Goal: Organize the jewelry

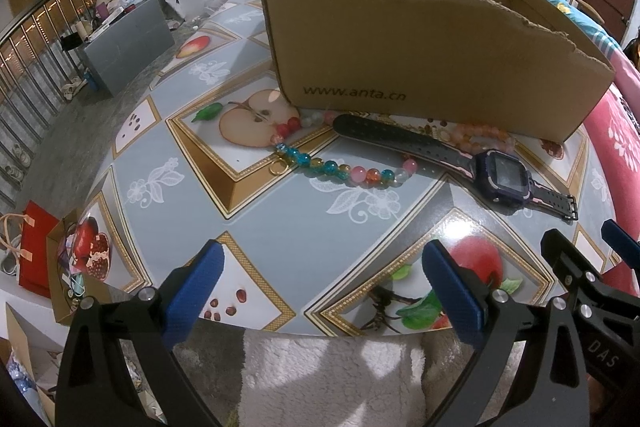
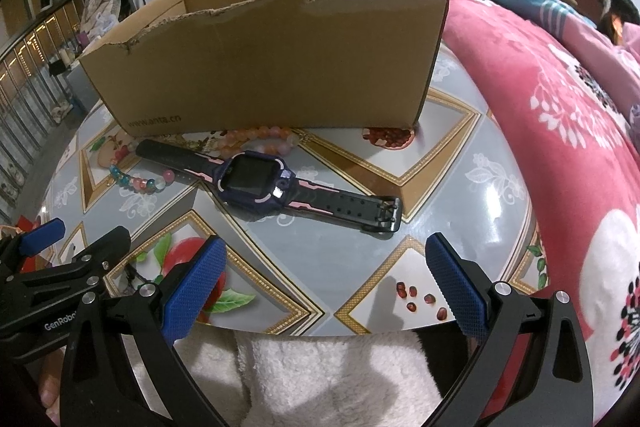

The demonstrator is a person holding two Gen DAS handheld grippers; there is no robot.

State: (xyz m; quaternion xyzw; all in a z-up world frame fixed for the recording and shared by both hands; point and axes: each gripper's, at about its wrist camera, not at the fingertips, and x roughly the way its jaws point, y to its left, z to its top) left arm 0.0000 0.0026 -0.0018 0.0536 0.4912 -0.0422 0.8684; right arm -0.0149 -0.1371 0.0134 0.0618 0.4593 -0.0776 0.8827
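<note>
An open cardboard box (image 1: 420, 39) (image 2: 272, 67) with a torn front rim stands at the back of the round table. In front of it lie a dark purple and pink smartwatch (image 1: 500, 175) (image 2: 252, 181), a string of multicoloured glass beads (image 1: 340, 169) (image 2: 140, 183), a peach bead bracelet (image 1: 484, 137) (image 2: 256, 139) against the box, and a small gold ring (image 1: 279, 169). My left gripper (image 1: 323, 259) (image 2: 86, 233) is open over the table's near edge, holding nothing. Beside it, my right gripper (image 2: 327, 247) (image 1: 586, 239) is open too, just short of the watch's buckle end.
The table (image 1: 280, 227) wears a glossy fruit-pattern cloth. A pink floral blanket (image 2: 560, 127) borders it on the right, with a person (image 2: 618, 15) lying farther back. White fluffy fabric (image 2: 320, 379) is below the grippers. A red bag (image 1: 34, 255) and clutter are on the floor at left.
</note>
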